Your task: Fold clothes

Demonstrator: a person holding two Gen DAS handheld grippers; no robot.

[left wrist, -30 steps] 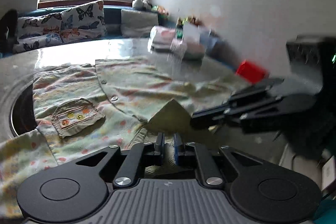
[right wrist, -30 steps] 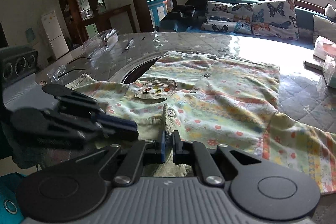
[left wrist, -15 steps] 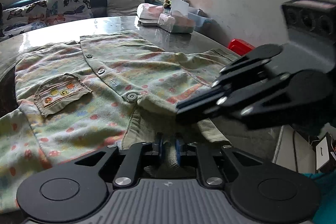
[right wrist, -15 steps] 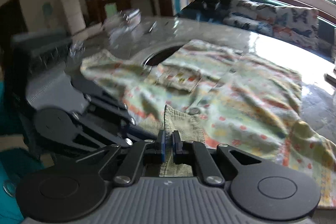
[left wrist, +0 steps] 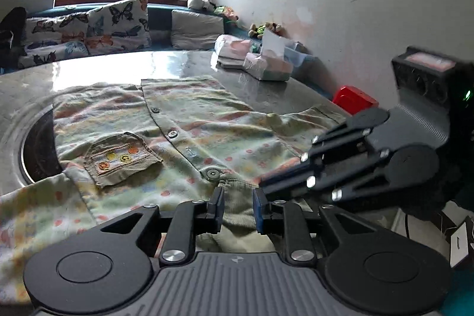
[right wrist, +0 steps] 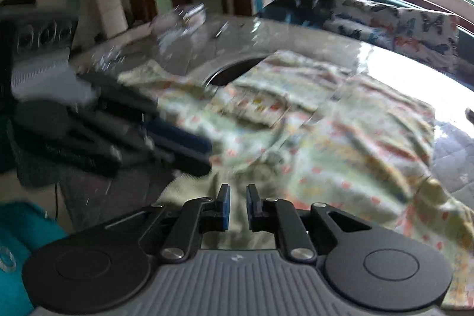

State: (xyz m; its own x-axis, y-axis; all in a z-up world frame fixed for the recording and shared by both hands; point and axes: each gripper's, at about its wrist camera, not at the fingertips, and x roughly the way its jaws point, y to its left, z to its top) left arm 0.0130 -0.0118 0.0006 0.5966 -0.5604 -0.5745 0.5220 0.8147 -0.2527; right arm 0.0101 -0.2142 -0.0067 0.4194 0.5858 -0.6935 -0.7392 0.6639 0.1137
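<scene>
A pale green button-up shirt (left wrist: 207, 120) with orange dots and a corduroy chest pocket (left wrist: 121, 159) lies spread on the grey table, collar end toward me. My left gripper (left wrist: 238, 206) is low over the corduroy collar. Its jaws are opening, and the collar lies between the pads without being pinched. Just to its right, my right gripper (left wrist: 266, 182) points at the same collar edge. In the blurred right wrist view, the right gripper (right wrist: 237, 206) has its jaws opening over the shirt (right wrist: 340, 138), nothing gripped. The left gripper (right wrist: 204, 156) shows at the left of that view.
The glossy grey table (left wrist: 103, 73) has a round dark opening (left wrist: 35, 147) partly under the shirt. Tissue packs (left wrist: 266, 67) sit at the far right, with a red object (left wrist: 354, 99) past the table edge. Butterfly cushions (left wrist: 118, 22) line the window bench. Clear plastic items (right wrist: 183, 17) sit at the far left.
Both grippers were shut on the collar and have now parted their jaws. The lifted collar has come down flat onto the shirt. The right wrist view has shifted and blurred.
</scene>
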